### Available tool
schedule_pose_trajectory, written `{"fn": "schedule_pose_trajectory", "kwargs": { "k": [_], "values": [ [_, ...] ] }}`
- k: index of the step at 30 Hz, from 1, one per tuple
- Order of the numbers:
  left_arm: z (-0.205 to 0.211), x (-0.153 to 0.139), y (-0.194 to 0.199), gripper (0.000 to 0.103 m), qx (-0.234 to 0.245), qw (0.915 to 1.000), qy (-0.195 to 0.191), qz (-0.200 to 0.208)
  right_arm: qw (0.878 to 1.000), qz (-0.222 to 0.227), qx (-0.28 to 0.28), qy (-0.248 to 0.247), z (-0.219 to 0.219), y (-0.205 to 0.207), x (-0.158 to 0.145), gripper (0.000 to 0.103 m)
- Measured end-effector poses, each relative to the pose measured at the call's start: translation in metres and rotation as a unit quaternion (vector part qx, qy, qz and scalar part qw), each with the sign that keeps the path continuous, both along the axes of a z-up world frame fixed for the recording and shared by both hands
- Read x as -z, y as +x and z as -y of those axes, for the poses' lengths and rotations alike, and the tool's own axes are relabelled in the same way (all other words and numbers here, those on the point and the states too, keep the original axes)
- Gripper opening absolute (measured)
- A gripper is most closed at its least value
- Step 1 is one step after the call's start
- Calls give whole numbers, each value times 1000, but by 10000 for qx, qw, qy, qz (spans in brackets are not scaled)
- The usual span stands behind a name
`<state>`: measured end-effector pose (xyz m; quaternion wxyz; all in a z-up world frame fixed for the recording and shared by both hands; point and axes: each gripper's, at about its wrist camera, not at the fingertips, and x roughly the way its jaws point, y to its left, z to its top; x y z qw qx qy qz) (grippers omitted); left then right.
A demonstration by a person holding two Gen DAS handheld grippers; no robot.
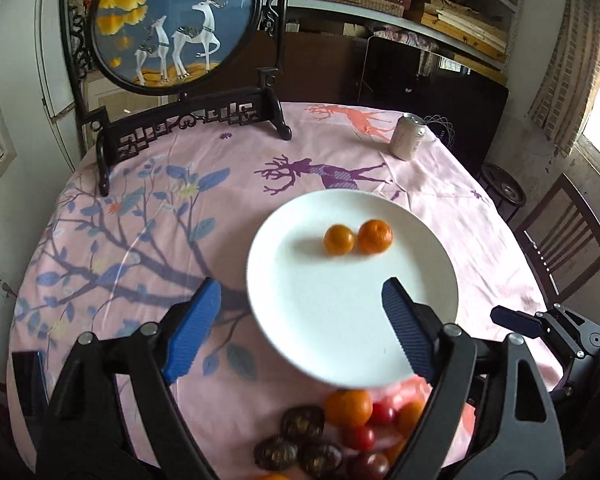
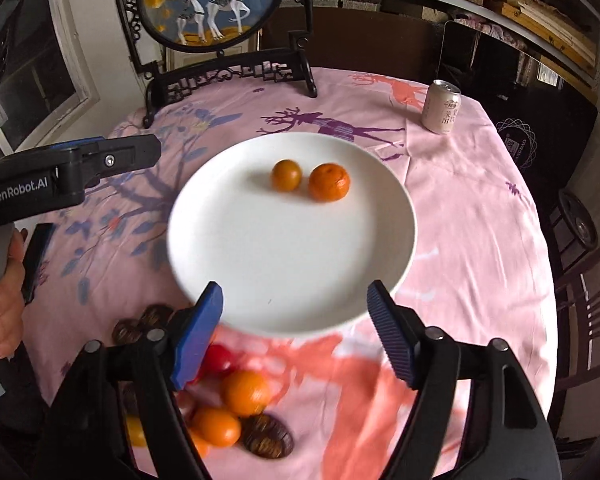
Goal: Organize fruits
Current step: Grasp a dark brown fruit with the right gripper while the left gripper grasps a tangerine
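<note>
A white plate sits mid-table and holds two small orange fruits, side by side. My left gripper hovers open over the plate's near-left rim, with nothing between its blue pads. My right gripper stands open over the near rim, also with nothing in it. In front of the plate lies a loose pile: oranges, red cherry tomatoes and dark brown ridged pieces. The gripper bodies hide part of the pile.
A pale drink can stands at the far right of the pink patterned tablecloth. A deer picture in a black carved stand fills the far left. A wooden chair is beyond the table's right edge. A hand holds the left gripper.
</note>
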<state>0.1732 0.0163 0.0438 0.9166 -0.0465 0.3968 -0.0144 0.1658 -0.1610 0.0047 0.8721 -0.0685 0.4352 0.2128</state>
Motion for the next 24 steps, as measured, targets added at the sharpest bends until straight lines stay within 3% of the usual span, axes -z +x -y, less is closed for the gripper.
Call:
{"fn": "schedule_pose_trajectory", "kwargs": {
  "k": [2, 5, 15, 24],
  "values": [
    [-4, 8, -38, 89, 6, 9999, -158, 29, 9998, 121, 60, 110, 2, -36, 4, 90],
    [-15, 22, -77, 91, -183, 9995, -273, 38, 9992, 273, 266, 124, 3, -69, 6, 91],
    [-32, 36, -132, 93, -454, 9989, -31, 67, 9974, 491, 537, 14, 16, -117, 1, 94],
    [-42, 74, -157, 93, -366, 9988, 146, -299, 9969, -174, 685, -341, 26, -120, 61, 94]
  ]
}}
